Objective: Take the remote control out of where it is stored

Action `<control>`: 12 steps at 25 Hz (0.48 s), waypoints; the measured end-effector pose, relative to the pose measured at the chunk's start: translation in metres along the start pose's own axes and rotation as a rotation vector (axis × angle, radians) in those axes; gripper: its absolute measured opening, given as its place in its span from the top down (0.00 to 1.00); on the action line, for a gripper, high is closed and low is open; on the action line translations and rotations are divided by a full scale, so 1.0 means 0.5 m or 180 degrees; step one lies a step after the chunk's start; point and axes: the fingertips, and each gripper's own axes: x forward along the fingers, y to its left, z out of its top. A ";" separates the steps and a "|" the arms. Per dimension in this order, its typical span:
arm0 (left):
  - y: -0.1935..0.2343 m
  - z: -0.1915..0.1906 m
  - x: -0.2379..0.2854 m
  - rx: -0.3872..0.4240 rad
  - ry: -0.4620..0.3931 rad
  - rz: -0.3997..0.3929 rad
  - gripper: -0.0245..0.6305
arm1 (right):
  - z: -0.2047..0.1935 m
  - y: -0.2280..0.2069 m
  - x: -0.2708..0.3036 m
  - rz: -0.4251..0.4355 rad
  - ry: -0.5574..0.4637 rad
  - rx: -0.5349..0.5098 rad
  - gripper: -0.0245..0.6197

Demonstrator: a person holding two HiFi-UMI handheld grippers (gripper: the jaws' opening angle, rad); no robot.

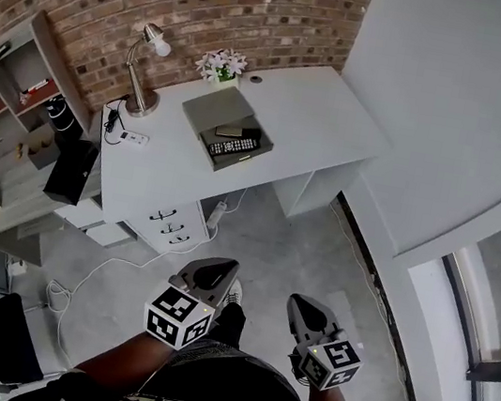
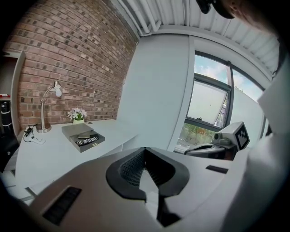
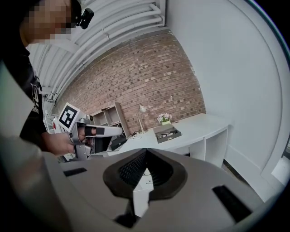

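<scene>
A black remote control [image 1: 233,145] lies in the open tray of a grey box [image 1: 218,109] on the white desk [image 1: 312,119], with a dark flat device just behind it. Both grippers hang over the floor well short of the desk, pointing toward it. My left gripper [image 1: 218,268] has its jaws together with nothing between them, and so does my right gripper [image 1: 301,306]. The left gripper view shows its shut tips [image 2: 145,149] with the remote [image 2: 87,141] far off at the left. From the right gripper [image 3: 146,152], the box [image 3: 166,132] is small and distant.
On the desk stand a lamp [image 1: 145,63], a small flower pot [image 1: 222,64] and a power strip [image 1: 134,137]. Drawers [image 1: 168,224] sit under the desk's front. A shelf unit [image 1: 15,98] is at the left, a cable [image 1: 96,269] trails on the floor, and a window [image 2: 210,106] is to the right.
</scene>
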 end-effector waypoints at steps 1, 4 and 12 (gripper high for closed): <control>0.010 0.006 0.015 0.0005 0.0000 0.0004 0.95 | 0.006 -0.013 0.013 -0.0001 0.0017 0.0001 0.95; 0.048 0.027 0.054 0.0028 0.0009 0.0042 0.95 | 0.029 -0.041 0.059 0.0040 0.0068 -0.0001 0.95; 0.174 0.101 0.143 -0.0042 -0.0031 0.0201 0.95 | 0.123 -0.119 0.192 0.0138 0.0161 -0.0076 0.95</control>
